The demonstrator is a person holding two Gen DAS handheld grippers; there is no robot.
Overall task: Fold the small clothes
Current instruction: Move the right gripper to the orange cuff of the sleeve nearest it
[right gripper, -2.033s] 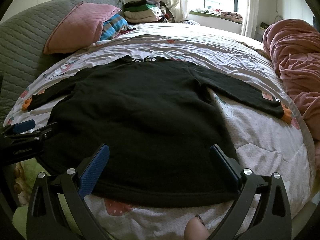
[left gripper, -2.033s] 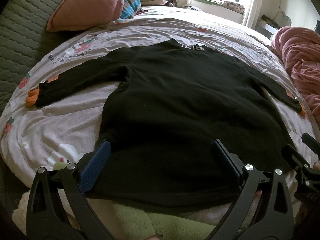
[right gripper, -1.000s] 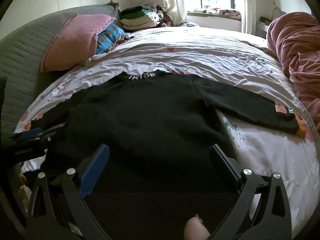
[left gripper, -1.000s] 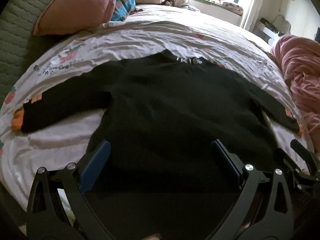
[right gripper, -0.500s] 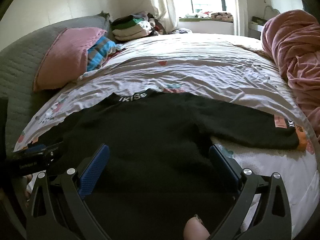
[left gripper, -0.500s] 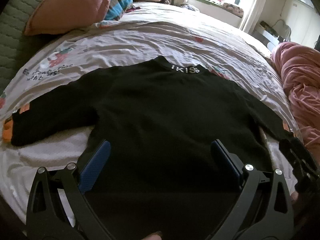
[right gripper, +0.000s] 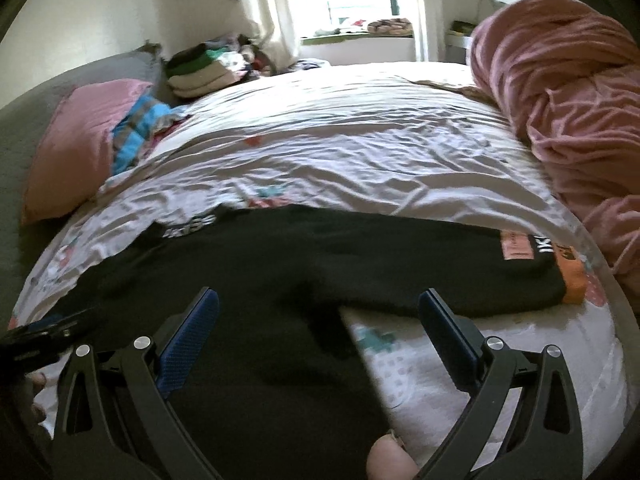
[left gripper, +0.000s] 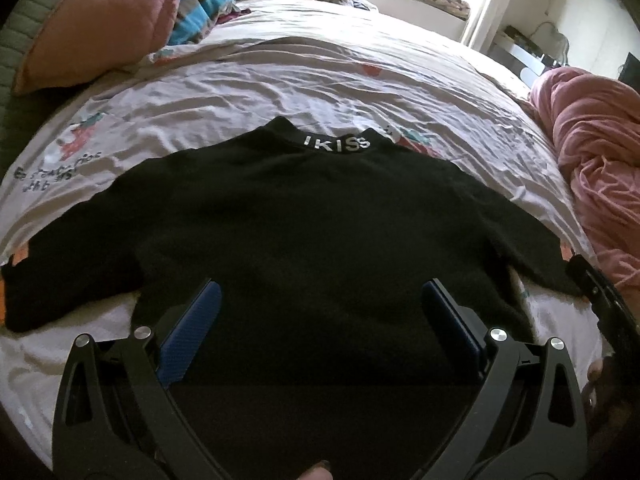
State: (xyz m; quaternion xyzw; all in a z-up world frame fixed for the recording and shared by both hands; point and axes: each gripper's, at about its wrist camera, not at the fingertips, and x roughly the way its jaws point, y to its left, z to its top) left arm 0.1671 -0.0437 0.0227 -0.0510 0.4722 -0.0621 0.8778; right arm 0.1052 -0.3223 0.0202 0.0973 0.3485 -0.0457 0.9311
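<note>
A small black long-sleeved top (left gripper: 304, 220) lies flat on the bed, its collar with white "IKISS" letters (left gripper: 336, 145) at the far side and both sleeves spread sideways. My left gripper (left gripper: 320, 312) is open and empty over the middle of its body. My right gripper (right gripper: 318, 316) is open and empty over the right armpit, where the right sleeve (right gripper: 420, 264) with its orange cuff (right gripper: 572, 276) runs off to the right. The hem is hidden below both views.
The bed has a white printed sheet (left gripper: 320, 80). A pink pillow (left gripper: 96, 20) and folded clothes (right gripper: 200, 68) lie at the far left. A bunched pink blanket (right gripper: 568, 92) lies on the right. The other gripper shows at each view's edge (left gripper: 600, 300).
Both grippers have moved forward over the top from its hem toward the collar. The right gripper has also swung right, toward the right sleeve. Both stayed open.
</note>
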